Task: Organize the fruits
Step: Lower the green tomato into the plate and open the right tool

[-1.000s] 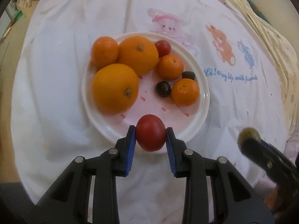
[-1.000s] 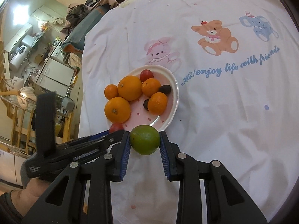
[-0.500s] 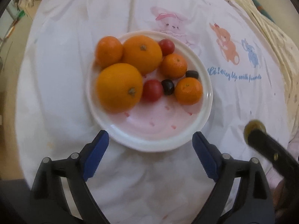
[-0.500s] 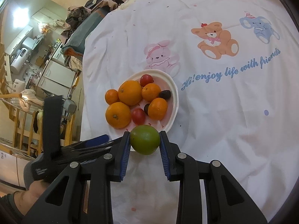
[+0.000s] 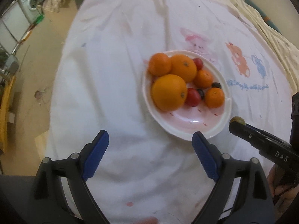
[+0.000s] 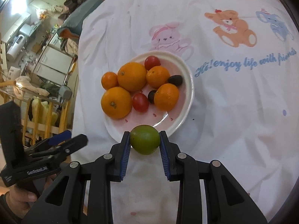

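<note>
A white plate [image 6: 187,97] [image 5: 227,110] on the cartoon-print cloth holds several oranges, two red tomatoes and two dark plums. The tomato [image 6: 140,102] [image 5: 192,97] lies beside the biggest orange [image 6: 116,102] [image 5: 169,92]. My right gripper [image 6: 144,143] is shut on a green lime [image 6: 144,139] just over the plate's near rim. My left gripper [image 5: 150,145] stands open and empty above the cloth, left of and nearer than the plate. In the right wrist view it [image 6: 69,140] shows at lower left, a hand holding it. In the left wrist view the right gripper [image 5: 237,124] enters from the right with the lime.
The white cloth [image 6: 233,130] with bear, rabbit and elephant prints covers a round table. Beyond its left edge are a wooden rail [image 6: 46,115], cabinets [image 6: 54,61] and clutter. A washing machine [image 5: 29,1] stands at far left in the left wrist view.
My left gripper opened and let the red tomato go onto the plate, then drew back and left, rising. My right gripper carried the lime closer to the plate's near rim.
</note>
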A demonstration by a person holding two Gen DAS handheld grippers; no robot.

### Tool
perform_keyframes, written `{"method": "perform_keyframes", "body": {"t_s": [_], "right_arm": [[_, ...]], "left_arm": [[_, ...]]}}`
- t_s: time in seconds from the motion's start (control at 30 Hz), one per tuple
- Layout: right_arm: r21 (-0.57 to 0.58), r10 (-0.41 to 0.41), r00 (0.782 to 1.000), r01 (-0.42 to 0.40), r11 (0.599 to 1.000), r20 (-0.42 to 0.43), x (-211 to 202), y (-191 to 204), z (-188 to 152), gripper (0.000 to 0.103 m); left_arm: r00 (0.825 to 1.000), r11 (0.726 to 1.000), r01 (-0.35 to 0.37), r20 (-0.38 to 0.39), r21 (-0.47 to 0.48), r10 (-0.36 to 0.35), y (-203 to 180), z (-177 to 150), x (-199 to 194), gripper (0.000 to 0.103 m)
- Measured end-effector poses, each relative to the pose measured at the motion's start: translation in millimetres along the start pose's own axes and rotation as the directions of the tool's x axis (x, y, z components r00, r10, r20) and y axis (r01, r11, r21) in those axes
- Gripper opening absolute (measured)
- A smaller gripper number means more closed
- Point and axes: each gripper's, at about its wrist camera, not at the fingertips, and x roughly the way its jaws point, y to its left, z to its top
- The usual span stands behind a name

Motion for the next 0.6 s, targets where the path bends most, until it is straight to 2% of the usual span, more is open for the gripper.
{"method": "perform_keyframes", "body": {"t_s": [0.23,0.6], "right_arm": [[-0.028,-0.037,0.999,0.036,0.999,-0.015,29,3,10,0.032],[-0.052,-0.076,0.996,0.073,0.996,-0.050,57,9,16,0.035]], "left_arm": [[0.999,0.999,-0.036,0.029,0.029,0.035,-2,0,0,0.089],[1.000,1.000,-0.016,-0.020,-0.002,0.016,3,0,10,0.089]]}}
